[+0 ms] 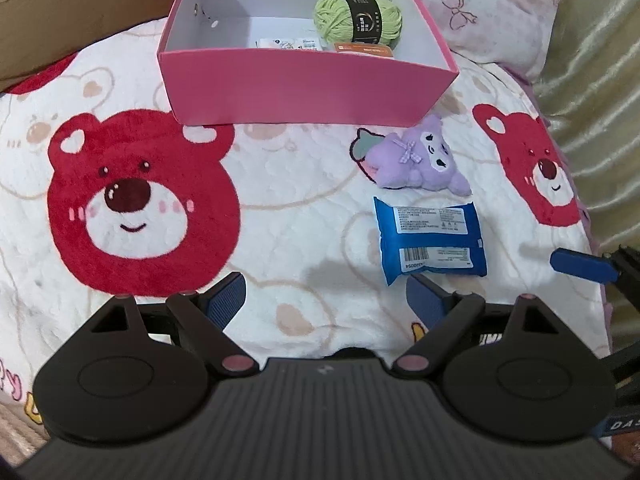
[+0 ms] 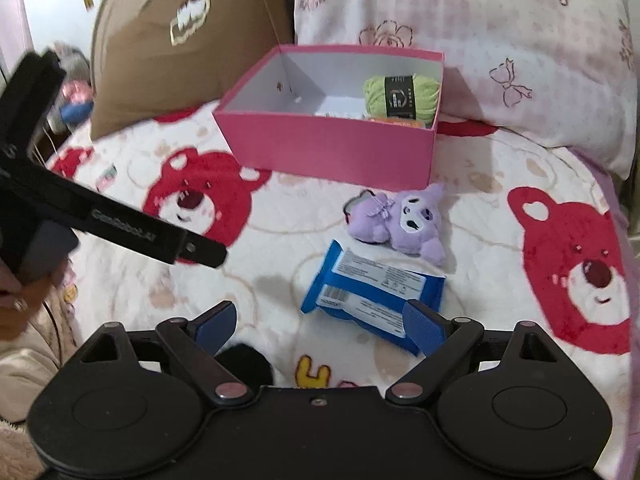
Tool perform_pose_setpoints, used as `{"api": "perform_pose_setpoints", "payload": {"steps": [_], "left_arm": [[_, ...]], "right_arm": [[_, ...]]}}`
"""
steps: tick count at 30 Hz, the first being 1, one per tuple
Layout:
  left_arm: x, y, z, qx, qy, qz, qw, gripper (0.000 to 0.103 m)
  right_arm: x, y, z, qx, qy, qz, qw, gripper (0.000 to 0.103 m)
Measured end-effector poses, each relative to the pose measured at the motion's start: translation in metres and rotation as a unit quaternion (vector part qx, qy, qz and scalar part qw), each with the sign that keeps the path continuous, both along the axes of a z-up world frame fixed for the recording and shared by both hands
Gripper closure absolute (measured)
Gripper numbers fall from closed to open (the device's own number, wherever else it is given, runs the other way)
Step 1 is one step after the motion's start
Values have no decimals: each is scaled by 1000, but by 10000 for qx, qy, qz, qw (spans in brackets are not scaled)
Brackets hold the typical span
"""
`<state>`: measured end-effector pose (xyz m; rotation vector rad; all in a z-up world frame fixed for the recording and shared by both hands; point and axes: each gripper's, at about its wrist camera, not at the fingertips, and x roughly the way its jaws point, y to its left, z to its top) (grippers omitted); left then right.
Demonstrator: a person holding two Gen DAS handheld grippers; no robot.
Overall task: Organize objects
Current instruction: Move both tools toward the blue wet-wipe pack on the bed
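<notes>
Lying under everything is a white blanket [image 1: 280, 216] w/ red bear faces, spreading out ahead of both sets of jaws. A pink box [image 1: 308, 88] is sitting open at the far end, straight ahead of the left gripper [image 1: 326, 298] and ahead-left of the right gripper [image 2: 320, 328]. Inside it, a green yarn ball [image 1: 358, 20] is resting toward the right wall, w/ an orange packet [image 1: 362, 49] just in front and some small white items I can't make out.

Both grippers are hovering over the blanket w/ jaws spread wide, holding nothing.

A blue packet [image 2: 376, 292] is lying label-up just ahead of the right gripper's right finger, which is overlapping its near corner in view; contact unclear. From the left wrist cam it's sitting just beyond the left gripper's right finger, apart from it.

A purple plush toy [image 2: 400, 220] is lying between the packet and box, near both.
</notes>
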<state>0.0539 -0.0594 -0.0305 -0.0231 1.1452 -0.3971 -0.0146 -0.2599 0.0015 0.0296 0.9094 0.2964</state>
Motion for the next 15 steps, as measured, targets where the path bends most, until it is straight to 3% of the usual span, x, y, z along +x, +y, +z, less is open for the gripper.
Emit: {"api": "perform_pose_setpoints", "payload": {"steps": [3,9,15], "left_arm": [[-4,-6,-9,0,-17,-19,10000,15],[-8,-14,-21,-168,-260,39,9995,15],[-4,-21,-40,-78,-492,119,9987,19]], "right_arm": [[-4,-6,-10,237,-188,-70,9995,10],[1,-18,-46,178,-281,-292,9990,10],[1,-26,-76,200,-464,-415,9979,10]]}}
